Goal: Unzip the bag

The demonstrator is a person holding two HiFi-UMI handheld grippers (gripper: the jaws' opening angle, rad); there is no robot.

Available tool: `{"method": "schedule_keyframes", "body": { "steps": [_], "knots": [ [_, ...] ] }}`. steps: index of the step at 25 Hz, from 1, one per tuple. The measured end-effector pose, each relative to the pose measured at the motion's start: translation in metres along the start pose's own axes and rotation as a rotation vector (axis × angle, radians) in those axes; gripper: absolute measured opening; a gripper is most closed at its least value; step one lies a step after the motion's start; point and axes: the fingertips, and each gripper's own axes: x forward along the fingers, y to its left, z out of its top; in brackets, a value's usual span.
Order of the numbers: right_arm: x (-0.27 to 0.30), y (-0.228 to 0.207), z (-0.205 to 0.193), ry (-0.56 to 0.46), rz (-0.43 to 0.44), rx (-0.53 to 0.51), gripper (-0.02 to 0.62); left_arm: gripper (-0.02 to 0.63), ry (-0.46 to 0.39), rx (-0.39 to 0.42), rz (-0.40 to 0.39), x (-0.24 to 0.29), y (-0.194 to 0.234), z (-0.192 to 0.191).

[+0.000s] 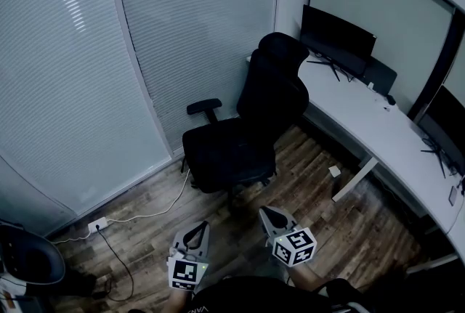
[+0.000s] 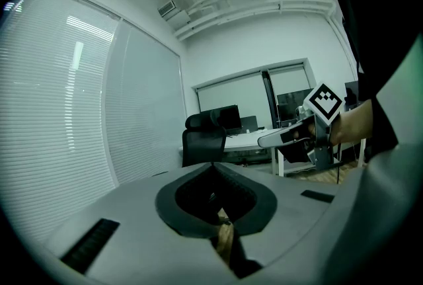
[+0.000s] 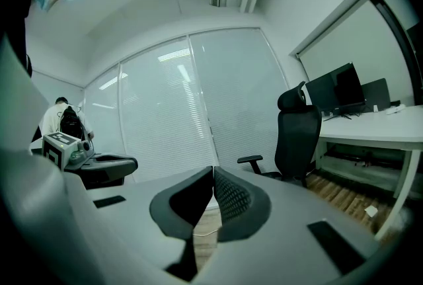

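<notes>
No bag shows in any view. In the head view both grippers hang low over the wooden floor [image 1: 349,232], close in front of the person. The left gripper [image 1: 200,229] points forward, and in its own view the jaws [image 2: 213,166] meet at the tips with nothing between them. Beside it the right gripper [image 1: 267,213] is also shut and empty, its tips touching in the right gripper view [image 3: 213,171]. Each gripper shows in the other's view: the right gripper [image 2: 291,138] held by a hand, the left gripper [image 3: 99,164] at the left edge.
A black office chair [image 1: 251,123] stands ahead of the grippers. A long white curved desk [image 1: 378,133] with monitors [image 1: 338,39] runs along the right. Blinds [image 1: 94,72] cover the glass wall at left, with a socket and cable [image 1: 98,223] below. A second chair [image 1: 29,261] sits bottom left.
</notes>
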Motion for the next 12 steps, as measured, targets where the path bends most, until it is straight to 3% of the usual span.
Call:
{"method": "schedule_keyframes", "body": {
  "steps": [12],
  "knots": [
    [0.0077, 0.0045, 0.0007, 0.007, 0.003, -0.006, 0.044, 0.020, -0.024, -0.014, -0.002, -0.0006, 0.0098, 0.0029]
  ]
}}
